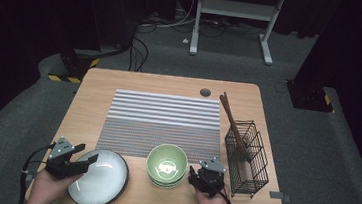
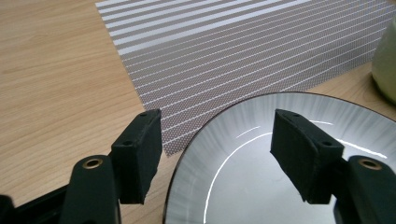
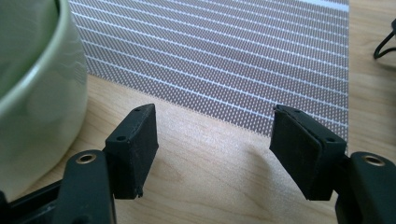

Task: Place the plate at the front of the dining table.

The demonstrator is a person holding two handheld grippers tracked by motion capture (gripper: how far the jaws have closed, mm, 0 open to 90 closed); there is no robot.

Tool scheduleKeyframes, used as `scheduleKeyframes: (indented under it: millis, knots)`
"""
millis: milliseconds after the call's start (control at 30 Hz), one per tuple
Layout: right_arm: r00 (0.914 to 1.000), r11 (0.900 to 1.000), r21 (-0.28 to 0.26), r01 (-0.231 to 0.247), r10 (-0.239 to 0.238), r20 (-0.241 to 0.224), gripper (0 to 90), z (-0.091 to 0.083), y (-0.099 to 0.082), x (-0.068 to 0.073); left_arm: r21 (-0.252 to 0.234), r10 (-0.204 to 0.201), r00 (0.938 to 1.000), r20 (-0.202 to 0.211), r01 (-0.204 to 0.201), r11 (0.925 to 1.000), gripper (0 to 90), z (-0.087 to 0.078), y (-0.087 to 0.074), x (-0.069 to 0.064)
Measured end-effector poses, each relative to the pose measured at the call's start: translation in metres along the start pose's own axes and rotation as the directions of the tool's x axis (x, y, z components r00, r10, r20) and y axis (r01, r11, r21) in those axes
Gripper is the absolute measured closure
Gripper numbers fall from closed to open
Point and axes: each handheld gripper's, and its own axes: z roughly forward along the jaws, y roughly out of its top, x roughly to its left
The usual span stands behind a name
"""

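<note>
Left gripper (image 2: 215,154) fingers wide, straddling plate (image 2: 261,186) rim, unclamped; right gripper (image 3: 212,149) open, empty.

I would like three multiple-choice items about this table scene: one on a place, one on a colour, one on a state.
1. Where does the wire rack stand?
A. at the table's right edge
B. on the striped mat
C. left of the plate

2. What colour is the bowl?
A. red
B. pale green
C. blue

3. How do the left tongs stand?
A. shut on the bowl
B. shut on nothing
C. open, astride the plate's rim

Answers: 1 A, the rack is right of the striped mat. 2 B, green inside and outside. 3 C, one pad is over the plate, one outside, neither pressing.
</note>
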Motion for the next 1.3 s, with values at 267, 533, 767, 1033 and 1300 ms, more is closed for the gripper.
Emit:
scheduleKeyframes:
  millis: [267,533,767,1033,1300]
  knots:
    - [0.9999,0.9993,-0.038,-0.006,0.006,0.014,35.3,-0.008,0.004,0.001,0.016,-0.033,0.9995,0.001,0.033,0.9993,26.7,-0.003,-0.005,0.015]
    - [0.9999,0.9985,-0.051,-0.017,0.017,0.002,36.1,-0.014,0.006,-0.001,-0.008,-0.024,0.9997,-0.007,0.024,0.9997,20.4,-0.011,-0.008,0.023]
    - [0.9989,0.9953,-0.086,-0.046,0.046,0.009,39.6,-0.026,0.008,-0.008,0.005,-0.032,0.9992,0.023,0.032,0.9995,19.0,-0.011,-0.010,0.027]
    - [0.9994,0.9934,-0.110,-0.031,0.032,0.008,39.7,-0.034,0.014,-0.010,0.020,-0.105,0.9945,0.003,0.105,0.9943,17.3,-0.014,-0.015,0.038]
    - [1.0000,0.9913,-0.132,-0.003,0.002,-0.003,39.6,-0.041,0.022,-0.006,0.009,-0.144,0.9895,0.003,0.144,0.9895,18.3,-0.024,-0.019,0.050]
